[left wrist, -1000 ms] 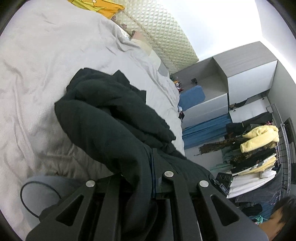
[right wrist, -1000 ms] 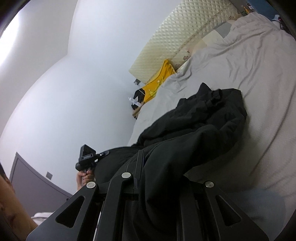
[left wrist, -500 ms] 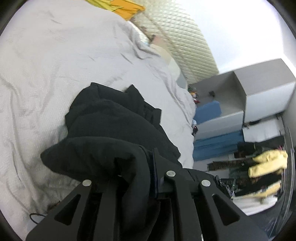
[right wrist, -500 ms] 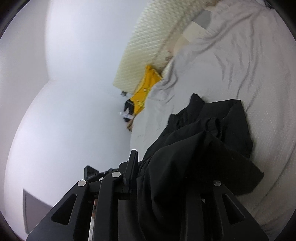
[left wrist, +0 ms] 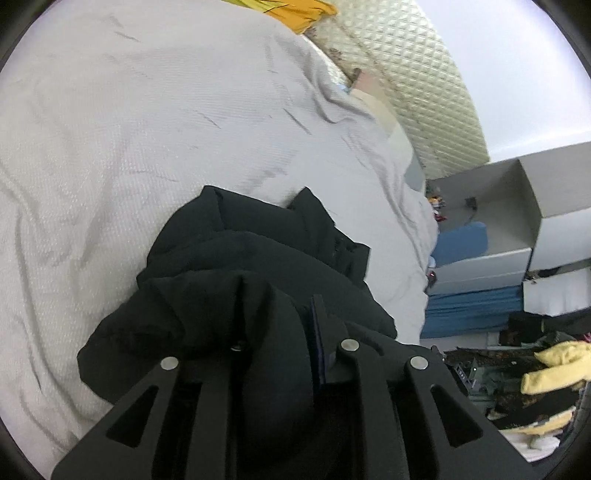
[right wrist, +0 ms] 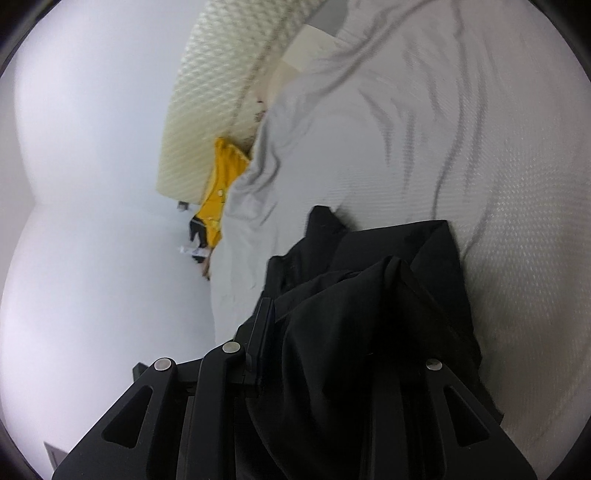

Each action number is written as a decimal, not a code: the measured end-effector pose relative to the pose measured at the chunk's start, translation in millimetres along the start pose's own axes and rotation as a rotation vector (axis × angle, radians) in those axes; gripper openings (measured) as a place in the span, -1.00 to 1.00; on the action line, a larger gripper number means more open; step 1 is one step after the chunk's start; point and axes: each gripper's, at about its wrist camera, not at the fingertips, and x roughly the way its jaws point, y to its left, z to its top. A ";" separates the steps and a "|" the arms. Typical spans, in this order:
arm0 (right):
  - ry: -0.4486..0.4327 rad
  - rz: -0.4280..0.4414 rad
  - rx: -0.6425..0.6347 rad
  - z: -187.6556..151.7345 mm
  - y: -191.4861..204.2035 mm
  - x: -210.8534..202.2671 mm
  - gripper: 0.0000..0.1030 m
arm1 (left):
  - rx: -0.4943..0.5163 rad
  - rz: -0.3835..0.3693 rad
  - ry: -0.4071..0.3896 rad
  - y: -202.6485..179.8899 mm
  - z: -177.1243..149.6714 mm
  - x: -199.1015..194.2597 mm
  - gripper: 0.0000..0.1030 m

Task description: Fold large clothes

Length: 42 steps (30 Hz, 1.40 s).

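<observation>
A large black garment (left wrist: 243,266) lies bunched on the grey bedspread (left wrist: 129,129). My left gripper (left wrist: 280,332) is shut on a thick fold of it, and the cloth hides the left finger. In the right wrist view the same black garment (right wrist: 369,295) drapes over my right gripper (right wrist: 332,339), which is shut on its edge, with the bedspread (right wrist: 461,129) beyond. The garment's far end rests on the bed while the gripped parts are lifted.
A quilted cream headboard (left wrist: 413,74) and a yellow garment (left wrist: 295,11) are at the head of the bed. Grey cabinets (left wrist: 546,206), blue bedding (left wrist: 469,310) and a clothes rack with a yellow garment (left wrist: 546,369) stand to the right. A white wall (right wrist: 92,184) is to the left.
Both grippers have moved forward over the bed with the black garment, gathering it into a tighter, shorter bunch. The floor and person's hand have left the views.
</observation>
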 end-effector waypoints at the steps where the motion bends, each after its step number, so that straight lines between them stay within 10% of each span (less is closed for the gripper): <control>1: 0.001 -0.005 0.009 2.2 -3.3 4.7 -0.52 | -0.001 0.012 0.001 -0.5 2.1 4.0 -0.66; 12: 0.065 -0.013 0.019 24.5 -35.5 54.2 -0.52 | 0.015 0.100 0.059 4.3 26.2 41.7 -0.63; 24: 0.061 0.060 0.063 39.7 -53.6 37.3 -0.36 | -0.053 -0.040 0.065 22.5 35.1 4.2 -0.58; 28: 0.063 0.044 0.050 38.5 -51.1 39.4 -0.35 | -0.032 -0.024 -0.026 30.2 30.6 -35.5 -0.10; 34: 0.039 0.041 0.062 37.5 -46.7 38.9 -0.35 | 0.139 0.087 -0.203 30.8 -2.3 -90.7 0.18; 42: 0.028 -0.001 0.042 32.4 -38.9 34.2 -0.22 | 0.481 0.037 -0.192 -19.0 -112.9 -82.9 0.18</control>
